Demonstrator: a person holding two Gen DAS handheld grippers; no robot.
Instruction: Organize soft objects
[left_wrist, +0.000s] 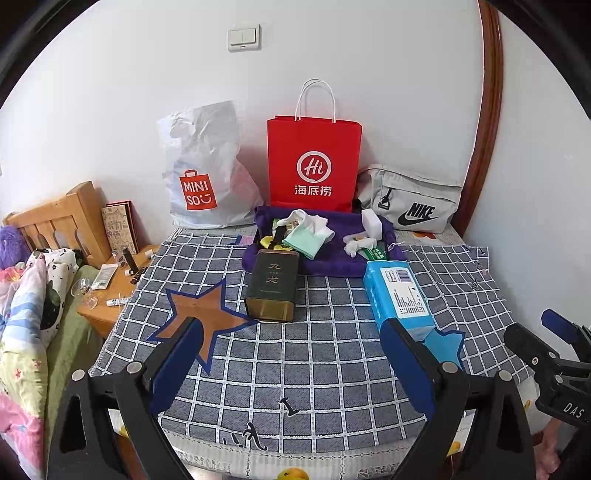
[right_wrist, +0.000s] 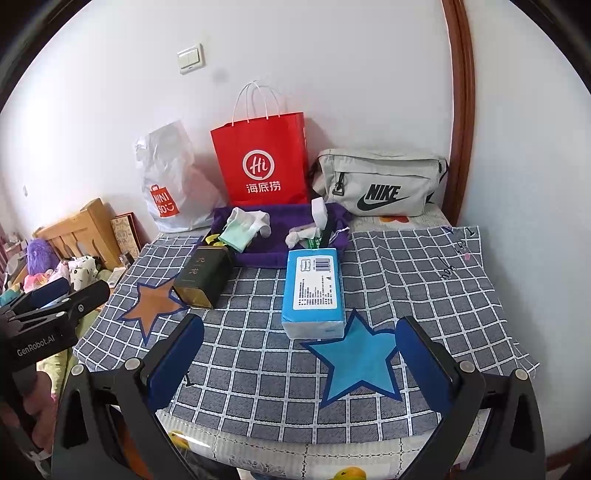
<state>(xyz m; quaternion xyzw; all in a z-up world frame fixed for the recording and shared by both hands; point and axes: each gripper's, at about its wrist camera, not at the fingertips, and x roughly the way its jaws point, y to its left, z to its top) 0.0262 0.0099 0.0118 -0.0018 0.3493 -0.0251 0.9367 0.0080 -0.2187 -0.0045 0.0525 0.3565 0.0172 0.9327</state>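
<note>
Socks: loosely heaped on purple cloth; a grab may snag it.
Jaws: both grippers spread, empty.

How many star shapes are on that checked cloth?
2: an orange star on the left, beside the dark tin, and a blue star on the right, just in front of the blue tissue pack. None seems hidden.

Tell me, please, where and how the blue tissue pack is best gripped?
Grip the tissue pack across its two long sides near the front end, coming from the front with the open right claw. It lies flat, its short end facing that claw, and looks narrower than the opening.
</note>
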